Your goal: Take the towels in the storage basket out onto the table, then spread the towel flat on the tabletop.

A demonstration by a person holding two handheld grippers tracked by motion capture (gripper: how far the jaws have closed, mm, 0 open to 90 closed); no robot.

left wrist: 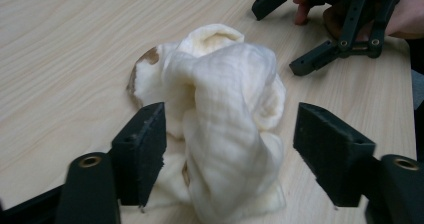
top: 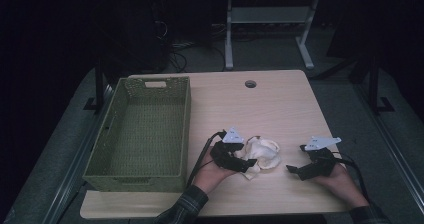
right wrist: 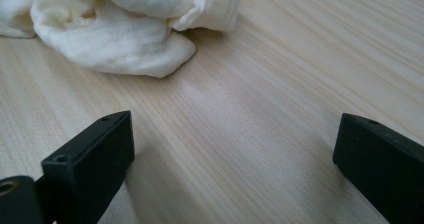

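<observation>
A crumpled cream cloth (top: 262, 151) lies in a heap on the wooden table (top: 260, 104), near its front edge. My left gripper (top: 243, 162) is at the cloth's left side. In the left gripper view its jaws (left wrist: 230, 154) stand wide apart with the cloth (left wrist: 225, 109) bunched between them; the left pad is at the fabric and the right pad is clear of it. A small brown patch shows on the cloth's far edge. My right gripper (top: 295, 168) rests to the right of the cloth, open, with bare table between its jaws (right wrist: 232, 149). The cloth (right wrist: 115, 29) lies just beyond them.
A green woven basket (top: 187, 129) with nothing in it stands at the table's left side, close to my left forearm. A round cable hole (top: 250, 83) sits near the far edge. A white desk frame (top: 270, 19) and cables stand on the dark floor behind.
</observation>
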